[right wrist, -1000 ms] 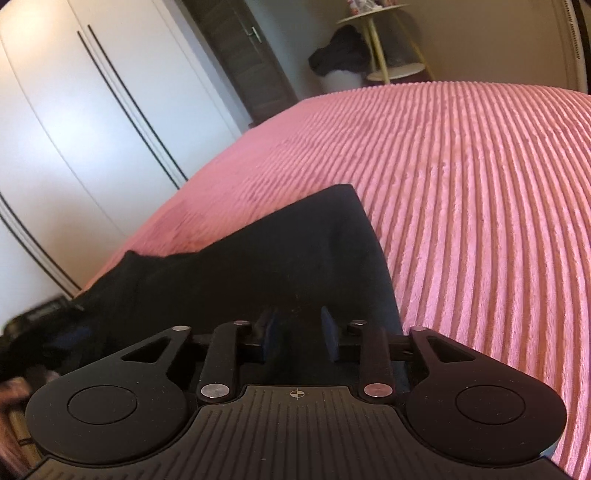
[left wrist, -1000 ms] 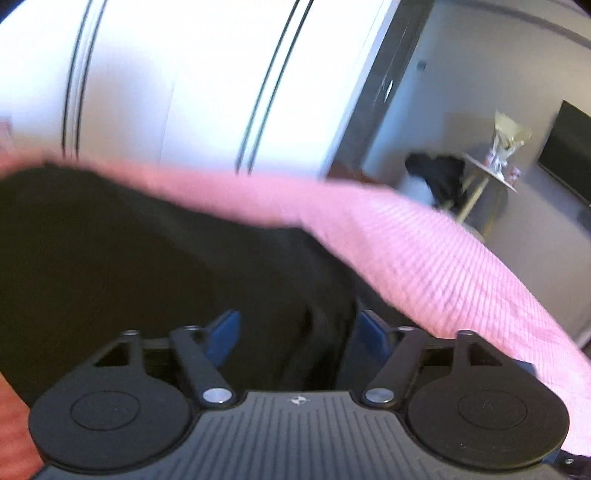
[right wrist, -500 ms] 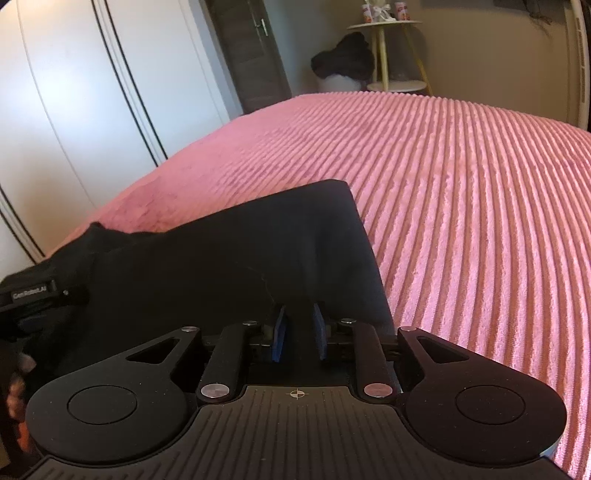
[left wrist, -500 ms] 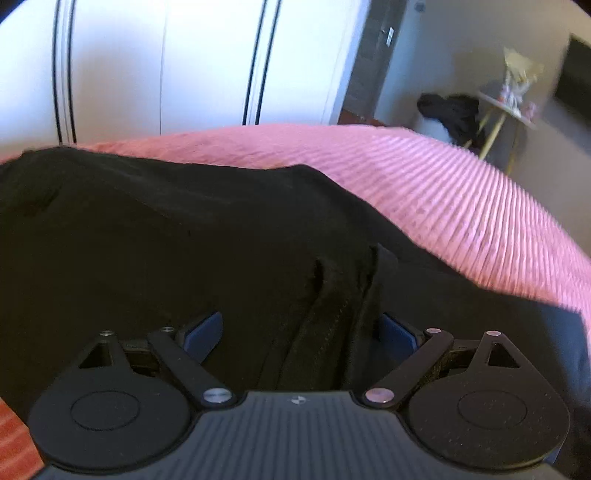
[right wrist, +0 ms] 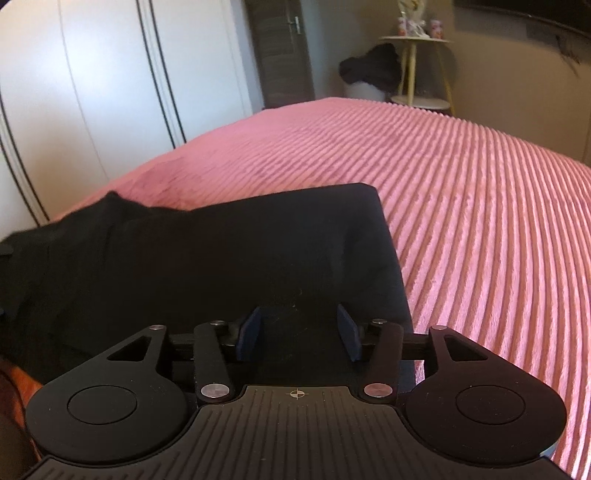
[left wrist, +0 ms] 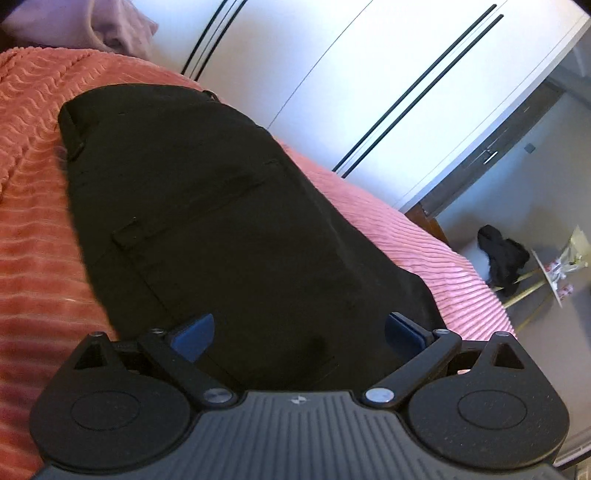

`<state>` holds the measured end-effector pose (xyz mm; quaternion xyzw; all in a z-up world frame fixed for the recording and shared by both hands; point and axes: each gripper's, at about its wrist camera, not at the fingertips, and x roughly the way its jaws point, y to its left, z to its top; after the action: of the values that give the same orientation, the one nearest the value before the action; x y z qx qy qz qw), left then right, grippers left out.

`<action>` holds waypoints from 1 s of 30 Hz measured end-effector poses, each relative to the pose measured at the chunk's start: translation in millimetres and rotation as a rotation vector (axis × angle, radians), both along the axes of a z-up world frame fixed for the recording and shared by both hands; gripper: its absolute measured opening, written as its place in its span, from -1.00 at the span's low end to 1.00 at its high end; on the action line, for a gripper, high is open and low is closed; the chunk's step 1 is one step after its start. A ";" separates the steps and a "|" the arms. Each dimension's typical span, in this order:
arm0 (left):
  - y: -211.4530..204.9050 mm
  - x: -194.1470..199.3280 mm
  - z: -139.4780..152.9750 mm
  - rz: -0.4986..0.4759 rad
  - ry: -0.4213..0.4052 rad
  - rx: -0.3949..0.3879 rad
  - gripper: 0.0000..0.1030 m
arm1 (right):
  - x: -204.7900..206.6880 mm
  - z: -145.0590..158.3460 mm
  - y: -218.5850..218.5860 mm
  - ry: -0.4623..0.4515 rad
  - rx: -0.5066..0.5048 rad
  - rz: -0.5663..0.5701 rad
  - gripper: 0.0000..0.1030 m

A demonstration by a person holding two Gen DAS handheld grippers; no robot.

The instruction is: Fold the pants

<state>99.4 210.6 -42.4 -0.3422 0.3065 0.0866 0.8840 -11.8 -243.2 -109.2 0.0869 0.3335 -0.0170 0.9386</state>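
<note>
Black pants [left wrist: 221, 221] lie flat on a pink ribbed bedspread [left wrist: 37, 229]. In the left wrist view the seat side faces up with a back pocket seam showing. My left gripper [left wrist: 299, 332] is wide open just above the pants, holding nothing. In the right wrist view the pants [right wrist: 207, 266] lie with a straight folded edge on the right. My right gripper [right wrist: 300, 334] is open over the cloth near that edge, with nothing between its blue pads [right wrist: 251, 332].
The bedspread [right wrist: 480, 229] stretches far to the right. White wardrobe doors [right wrist: 92, 92] stand behind the bed. A small round side table [right wrist: 417, 66] and a dark pile of clothing [right wrist: 369, 70] stand beyond the bed. A lilac pillow [left wrist: 92, 26] lies at the head.
Both grippers have opened: the right one let go of the pants' edge, the left one spread wider. The left view has swung to look along the flat pants.
</note>
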 end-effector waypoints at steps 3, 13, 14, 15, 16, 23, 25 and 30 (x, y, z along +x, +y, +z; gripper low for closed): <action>5.1 3.2 3.8 -0.013 0.007 0.032 0.92 | 0.4 -0.3 -1.6 0.000 0.009 -0.002 0.03; 18.9 -4.2 0.4 -0.001 0.024 0.013 0.92 | 0.2 -1.3 -0.1 -0.004 0.008 0.006 0.10; 20.1 -0.8 -0.4 -0.002 0.025 0.013 0.92 | 0.4 -1.4 0.4 -0.003 0.004 0.007 0.11; 20.6 -0.1 -0.9 -0.001 0.026 0.010 0.92 | 0.5 -1.6 1.5 -0.003 0.000 0.009 0.12; 21.3 0.5 -1.2 0.000 0.026 0.007 0.92 | 0.6 -2.0 2.8 -0.004 -0.008 0.013 0.13; 20.8 -2.3 1.6 -0.111 0.019 -0.049 0.92 | -0.1 -3.0 6.7 -0.008 -0.037 0.022 0.17; 15.1 2.8 0.1 -0.200 0.019 -0.082 0.92 | 0.2 -2.9 5.4 -0.010 -0.031 0.019 0.16; 6.2 2.1 9.6 -0.257 -0.035 -0.026 0.92 | -1.1 -2.9 4.9 -0.012 -0.036 0.021 0.13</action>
<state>101.5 216.9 -32.7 -0.3130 0.3335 -0.0372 0.8885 -12.8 -238.3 -112.1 0.0667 0.3283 -0.0128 0.9421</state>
